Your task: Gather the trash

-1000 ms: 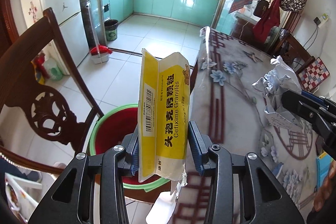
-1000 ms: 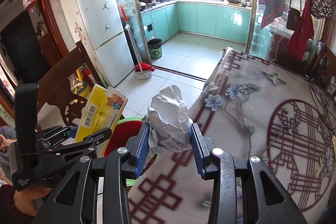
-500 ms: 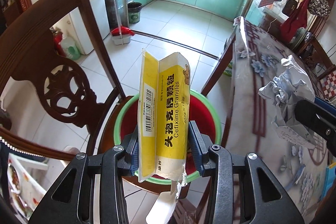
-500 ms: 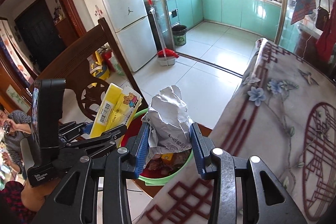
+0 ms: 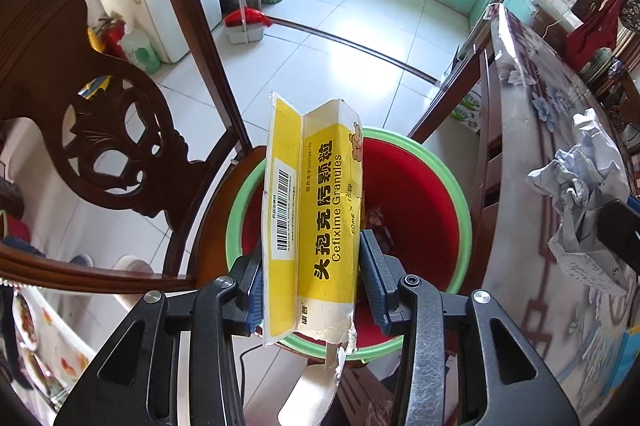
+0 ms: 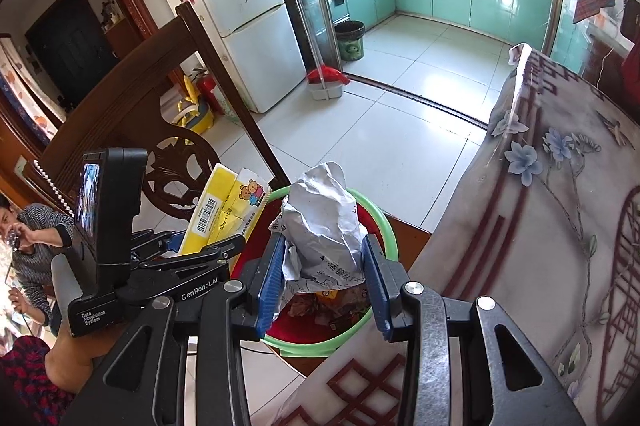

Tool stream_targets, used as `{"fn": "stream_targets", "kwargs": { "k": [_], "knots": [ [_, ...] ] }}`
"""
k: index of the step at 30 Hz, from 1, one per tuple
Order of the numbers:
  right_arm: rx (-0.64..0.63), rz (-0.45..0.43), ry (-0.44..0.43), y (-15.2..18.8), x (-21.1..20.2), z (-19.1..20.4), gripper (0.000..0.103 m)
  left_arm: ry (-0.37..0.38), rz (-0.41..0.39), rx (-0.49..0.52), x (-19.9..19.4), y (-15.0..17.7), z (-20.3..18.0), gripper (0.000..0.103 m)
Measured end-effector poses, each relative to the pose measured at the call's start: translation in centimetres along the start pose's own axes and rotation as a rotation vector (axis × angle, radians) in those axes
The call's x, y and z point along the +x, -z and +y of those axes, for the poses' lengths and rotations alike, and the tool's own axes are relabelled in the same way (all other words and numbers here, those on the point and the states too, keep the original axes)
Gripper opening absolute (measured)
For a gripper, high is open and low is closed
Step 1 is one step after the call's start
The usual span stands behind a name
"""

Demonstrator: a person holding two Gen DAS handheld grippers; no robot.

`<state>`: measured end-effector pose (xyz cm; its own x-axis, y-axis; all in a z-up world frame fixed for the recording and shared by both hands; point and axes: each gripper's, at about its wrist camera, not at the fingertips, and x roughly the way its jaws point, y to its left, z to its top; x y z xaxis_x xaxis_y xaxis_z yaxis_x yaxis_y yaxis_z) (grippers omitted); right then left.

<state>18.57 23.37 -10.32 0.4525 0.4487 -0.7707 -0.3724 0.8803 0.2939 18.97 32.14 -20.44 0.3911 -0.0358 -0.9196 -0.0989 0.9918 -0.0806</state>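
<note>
My left gripper point(image 5: 312, 282) is shut on a flattened yellow medicine box point(image 5: 312, 210) and holds it upright over a red trash bucket with a green rim point(image 5: 416, 186) that stands on a wooden chair seat. My right gripper point(image 6: 322, 266) is shut on a crumpled ball of white paper point(image 6: 324, 222) and holds it over the same bucket point(image 6: 384, 222), which has trash inside. The box point(image 6: 224, 210) and left gripper point(image 6: 200, 254) show at the left of the right wrist view. The paper point(image 5: 580, 194) shows at the right of the left wrist view.
The carved wooden chair back point(image 5: 100, 130) rises left of the bucket. The table with a floral cloth point(image 6: 560, 210) is on the right, its edge next to the bucket. A fridge point(image 6: 248, 10), a mop point(image 6: 320, 74) and a tiled kitchen floor lie beyond. A person point(image 6: 28, 230) sits at the far left.
Both grippers have moved from above the table edge leftward and down over the bucket, each still holding its item. The bucket is now larger and centred under them.
</note>
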Motion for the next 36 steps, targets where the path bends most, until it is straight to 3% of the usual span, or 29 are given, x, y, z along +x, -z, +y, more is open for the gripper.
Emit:
{"fn": "stream_targets", "kwargs": {
  "k": [13, 16, 18, 22, 24, 29, 36],
  "knots": [
    [-0.024, 0.037, -0.016, -0.7, 2.5, 0.0, 0.039, 0.0, 0.04, -0.01, 2.0, -0.9, 0.4, 0.041],
    [-0.025, 0.033, -0.025, -0.8, 2.8, 0.0, 0.046, -0.001, 0.033, -0.022, 2.0, -1.0, 0.5, 0.046],
    [-0.029, 0.027, -0.026, -0.8, 2.8, 0.3, 0.056, 0.001, 0.027, -0.029, 1.9, -1.1, 0.6, 0.049],
    [-0.04, 0.008, -0.034, -0.9, 2.6, 0.4, 0.06, -0.01, 0.007, -0.043, 1.3, -1.1, 0.8, 0.065],
    [-0.045, -0.004, -0.035, -0.9, 2.1, 0.5, 0.06, -0.008, -0.006, -0.054, 0.7, -1.0, 0.8, 0.065],
    [-0.064, -0.079, -0.014, 0.3, -1.9, 0.2, 0.06, 0.02, -0.062, -0.061, -2.3, -0.3, 0.1, 0.066],
    [-0.076, -0.231, -0.001, 4.1, -11.6, -1.3, 0.064, 0.035, -0.235, -0.083, -10.6, 3.5, -2.7, 0.07]
  ]
}}
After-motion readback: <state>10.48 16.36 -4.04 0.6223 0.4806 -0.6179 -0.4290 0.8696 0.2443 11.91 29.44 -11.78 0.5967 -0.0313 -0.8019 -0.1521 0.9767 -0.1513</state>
